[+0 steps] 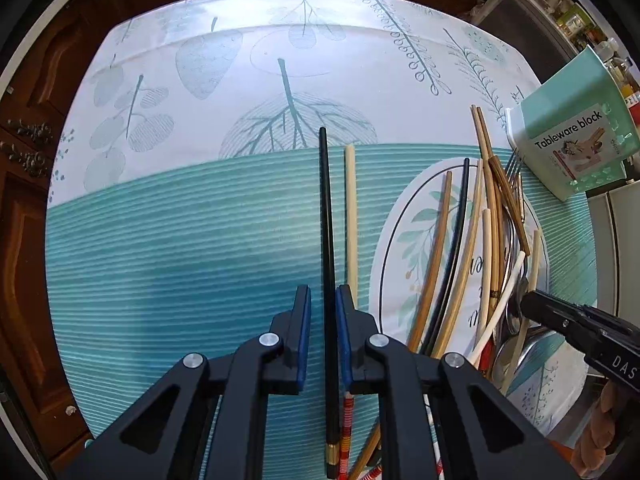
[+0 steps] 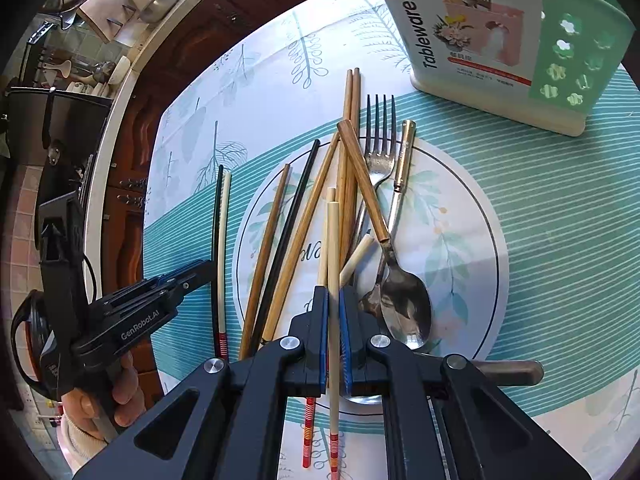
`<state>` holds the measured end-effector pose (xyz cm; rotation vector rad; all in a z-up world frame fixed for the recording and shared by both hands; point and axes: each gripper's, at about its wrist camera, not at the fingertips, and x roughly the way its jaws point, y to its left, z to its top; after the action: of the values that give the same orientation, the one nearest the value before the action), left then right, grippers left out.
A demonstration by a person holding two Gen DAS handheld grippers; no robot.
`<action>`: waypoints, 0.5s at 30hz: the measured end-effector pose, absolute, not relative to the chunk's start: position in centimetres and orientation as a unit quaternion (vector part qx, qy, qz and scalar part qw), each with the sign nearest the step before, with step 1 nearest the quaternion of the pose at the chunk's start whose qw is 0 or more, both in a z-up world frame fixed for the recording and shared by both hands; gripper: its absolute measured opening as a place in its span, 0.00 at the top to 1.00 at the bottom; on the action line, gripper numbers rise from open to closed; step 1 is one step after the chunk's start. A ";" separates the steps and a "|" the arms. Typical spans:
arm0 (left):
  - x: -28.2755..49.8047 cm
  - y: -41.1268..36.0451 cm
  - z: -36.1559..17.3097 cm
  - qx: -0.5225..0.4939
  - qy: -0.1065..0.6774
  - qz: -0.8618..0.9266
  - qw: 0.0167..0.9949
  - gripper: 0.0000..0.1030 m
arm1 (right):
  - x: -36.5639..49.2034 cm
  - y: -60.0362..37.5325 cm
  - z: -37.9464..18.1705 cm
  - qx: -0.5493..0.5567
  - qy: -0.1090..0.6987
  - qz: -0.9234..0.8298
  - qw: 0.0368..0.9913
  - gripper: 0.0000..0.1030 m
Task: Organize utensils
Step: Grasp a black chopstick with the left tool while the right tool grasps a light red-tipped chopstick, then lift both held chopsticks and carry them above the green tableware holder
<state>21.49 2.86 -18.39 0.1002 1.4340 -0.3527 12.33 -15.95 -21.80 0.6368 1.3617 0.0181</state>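
Over tablecloth (image 1: 160,240), left tongs (image 1: 323,312) nearly shut around black chopstick (image 1: 326,220)

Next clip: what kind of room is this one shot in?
Most likely a home kitchen or dining area. A leaf-printed tablecloth carries a loose heap of chopsticks, a fork and a spoon beside a "Tableware block" holder, with pots and bowls on a counter behind.
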 end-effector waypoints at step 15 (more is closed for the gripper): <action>21.0 2.6 -16.7 0.047 0.617 -0.157 0.770 0.97 | 9.8 -16.1 -19.3 0.279 0.606 0.035 0.744 0.94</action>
<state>21.04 2.63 -16.65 0.1021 1.3392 -0.3400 9.83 -16.14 -19.33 0.6119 1.3274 0.0770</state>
